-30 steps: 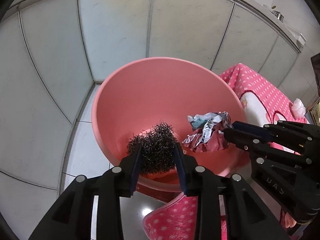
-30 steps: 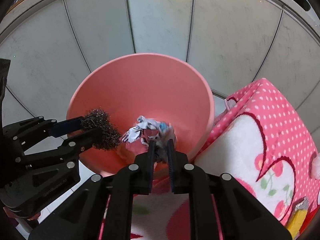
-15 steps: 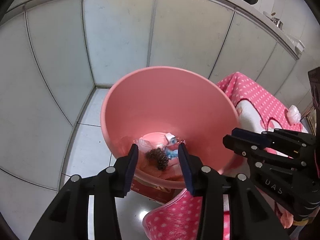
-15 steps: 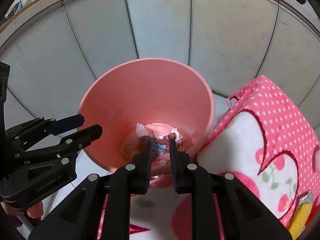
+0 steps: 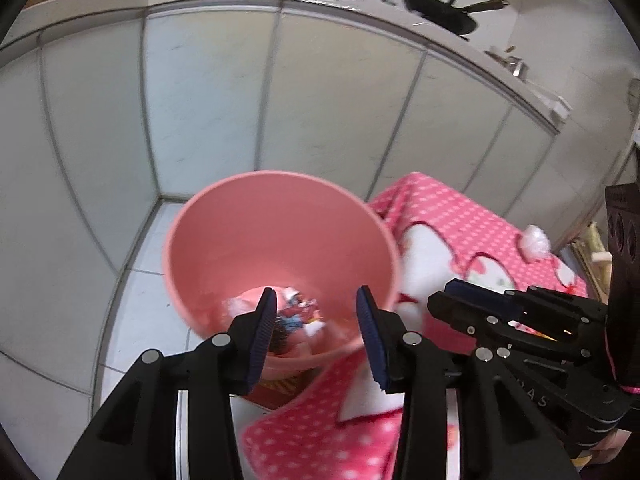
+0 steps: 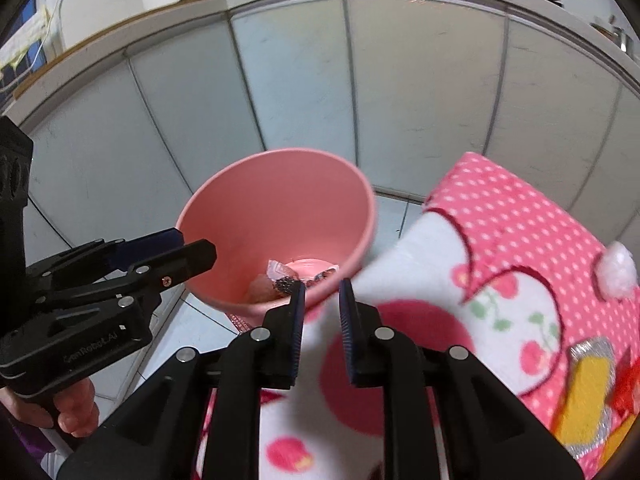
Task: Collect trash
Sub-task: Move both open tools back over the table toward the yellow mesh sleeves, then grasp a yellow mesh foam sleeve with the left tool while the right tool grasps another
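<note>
A pink plastic bin (image 5: 280,216) stands on the tiled floor beside the table; it also shows in the right wrist view (image 6: 280,196). Dropped trash lies at its bottom: a dark steel-wool scourer (image 5: 280,338) and crumpled wrappers (image 5: 298,314), also seen from the right (image 6: 286,280). My left gripper (image 5: 316,320) is open and empty above the bin's near rim. My right gripper (image 6: 322,308) is open and empty over the table edge, just right of the bin. A white crumpled wad (image 6: 616,272) lies on the tablecloth to the right.
A pink polka-dot tablecloth with cherries (image 6: 520,240) covers the table beside the bin. A yellow and silver packet (image 6: 588,380) and a red wrapper (image 6: 624,384) lie at its right edge. A tiled wall (image 5: 200,100) rises behind the bin, below a counter with pans (image 5: 440,10).
Both grippers opened and dropped the scourer and the crumpled wrapper into the bin. Both have since pulled up and back, so the bin looks smaller.
</note>
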